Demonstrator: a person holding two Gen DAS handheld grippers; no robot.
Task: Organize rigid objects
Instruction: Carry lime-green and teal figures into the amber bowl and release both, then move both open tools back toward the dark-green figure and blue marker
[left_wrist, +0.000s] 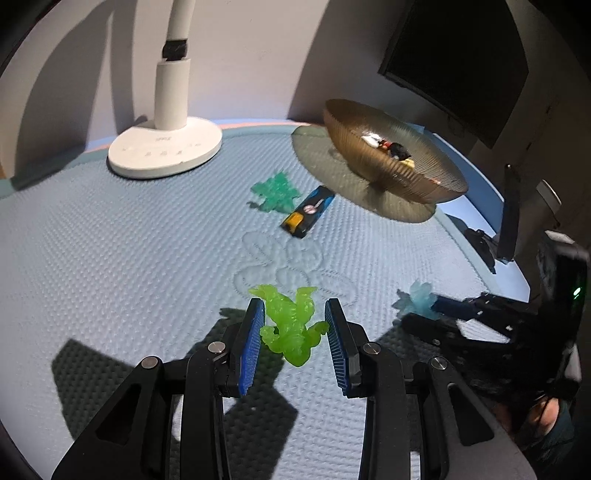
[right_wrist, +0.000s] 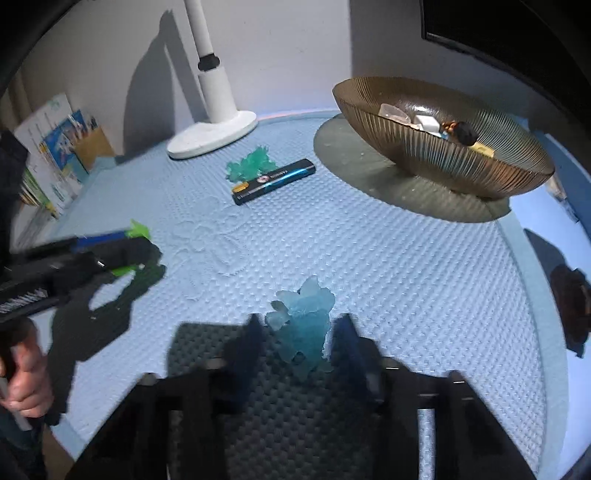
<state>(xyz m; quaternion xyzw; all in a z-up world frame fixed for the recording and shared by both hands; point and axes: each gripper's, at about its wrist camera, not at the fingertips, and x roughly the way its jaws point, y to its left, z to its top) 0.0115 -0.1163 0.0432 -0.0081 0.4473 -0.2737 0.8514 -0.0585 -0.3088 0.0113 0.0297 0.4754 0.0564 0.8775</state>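
Note:
My left gripper (left_wrist: 294, 303) is shut on a bright green translucent figure (left_wrist: 291, 332), whose limbs stick out past the blue pads (left_wrist: 251, 343). In the right wrist view that gripper (right_wrist: 137, 251) comes in from the left above its shadow on the mat, with the green figure (right_wrist: 140, 229) showing at its tip. My right gripper (right_wrist: 299, 320), blurred, is shut on a pale blue translucent figure (right_wrist: 304, 325). The left wrist view shows it (left_wrist: 437, 305) low at the right, with the blue figure (left_wrist: 417, 298) at its tip. A ribbed amber bowl (left_wrist: 436, 177) (right_wrist: 424, 151) at the back right holds several small objects.
A teal figure (left_wrist: 277, 192) (right_wrist: 251, 162) and a black-and-blue bar (left_wrist: 309, 211) (right_wrist: 275, 180) lie mid-mat. A white lamp base (left_wrist: 166, 151) (right_wrist: 212, 134) stands at the back. Books (right_wrist: 48, 158) lean at the far left, and a dark screen (left_wrist: 461, 62) hangs on the right wall.

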